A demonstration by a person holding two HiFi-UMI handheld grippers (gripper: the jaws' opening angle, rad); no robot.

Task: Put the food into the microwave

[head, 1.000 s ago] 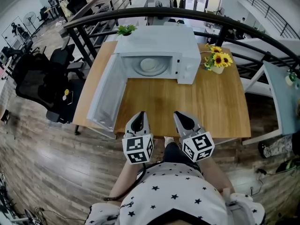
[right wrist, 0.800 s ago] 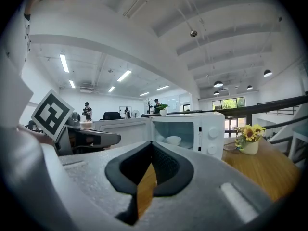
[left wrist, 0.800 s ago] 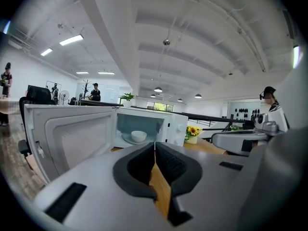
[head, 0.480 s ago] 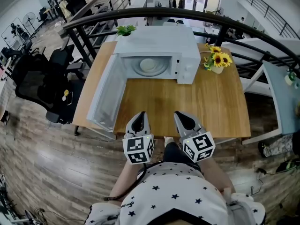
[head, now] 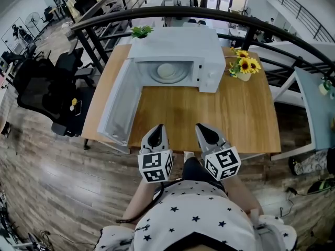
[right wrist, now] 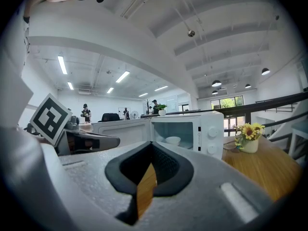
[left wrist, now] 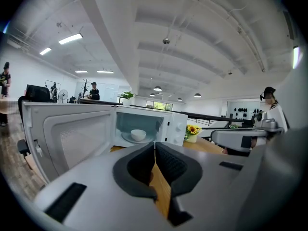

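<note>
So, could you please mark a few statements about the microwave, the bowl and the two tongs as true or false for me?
1. The door of the white microwave oven stands open. True.
2. The small white bowl sits on the wooden table. False: it is inside the microwave, on the turntable.
3. The left tongs are shut and empty. True.
4. The right tongs grip the bowl. False: they are shut on nothing, back at the table's near edge.
5. The white vase of sunflowers stands left of the microwave. False: in the head view it stands to the microwave's right.
</note>
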